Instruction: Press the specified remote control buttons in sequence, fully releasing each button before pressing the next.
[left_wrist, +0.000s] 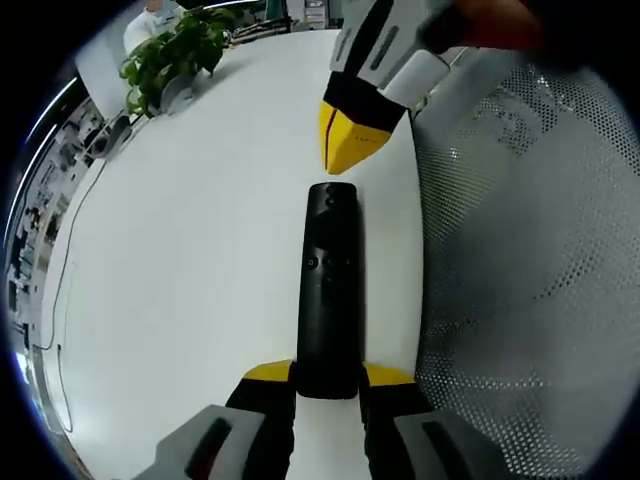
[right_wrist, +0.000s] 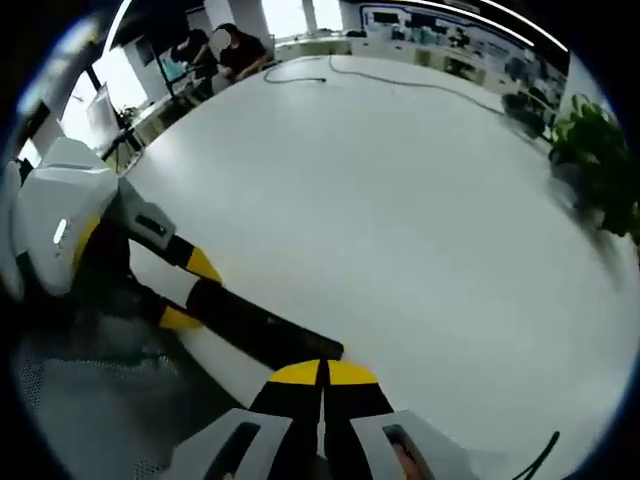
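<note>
Left gripper view: remote control (left_wrist: 330, 290) lies on the table (left_wrist: 200, 250), its near end between the left gripper (left_wrist: 328, 378) jaws at 6 o'clock; right gripper (left_wrist: 350, 140) at 12; plant (left_wrist: 175, 55) at 11; perforated surface (left_wrist: 530, 260) at 3.

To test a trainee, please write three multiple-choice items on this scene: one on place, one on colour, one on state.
1. Where does the remote control lie?
A. on the white table
B. in a drawer
C. on the floor

2. What colour are the gripper tips?
A. red
B. yellow
C. green

3. How is the left gripper?
A. wide open, holding nothing
B. shut on the plant
C. shut on the remote control

Key: 1 A, it rests on the tabletop; 2 B, the right gripper is yellow-tipped; 3 C, jaws flank its near end.
</note>
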